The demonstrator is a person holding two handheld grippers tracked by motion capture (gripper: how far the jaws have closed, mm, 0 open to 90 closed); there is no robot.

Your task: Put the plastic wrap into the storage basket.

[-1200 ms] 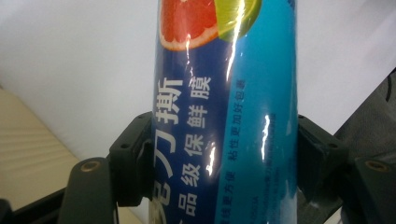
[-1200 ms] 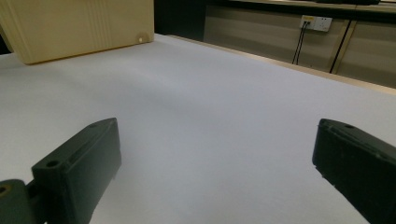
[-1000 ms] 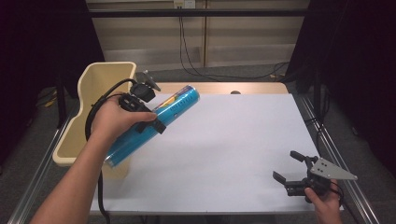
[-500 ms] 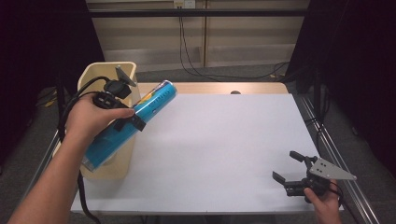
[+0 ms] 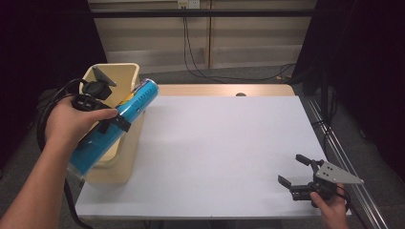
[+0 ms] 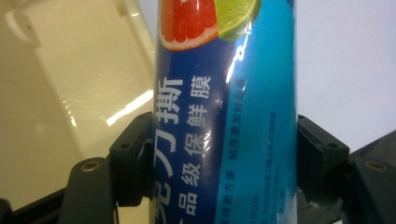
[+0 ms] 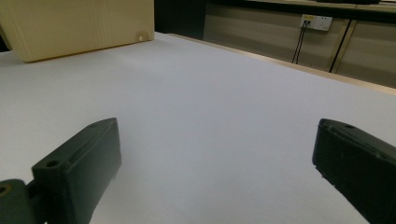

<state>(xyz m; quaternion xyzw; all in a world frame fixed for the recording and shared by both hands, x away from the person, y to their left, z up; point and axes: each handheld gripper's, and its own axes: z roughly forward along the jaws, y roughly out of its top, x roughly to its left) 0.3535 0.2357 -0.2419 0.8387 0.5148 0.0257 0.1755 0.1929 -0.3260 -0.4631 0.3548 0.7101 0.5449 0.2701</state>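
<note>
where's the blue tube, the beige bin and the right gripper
blue tube (image 5: 125,113), high view, middle of its wrapped body
beige bin (image 5: 125,157), high view, its outer side wall
right gripper (image 5: 292,171), high view, midway between its open jaws

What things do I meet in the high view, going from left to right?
Left gripper on the blue tube over the beige bin → bare white table → right gripper.

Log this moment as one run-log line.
left gripper: shut on blue tube, above beige bin | right gripper: open, idle, near table corner
</note>
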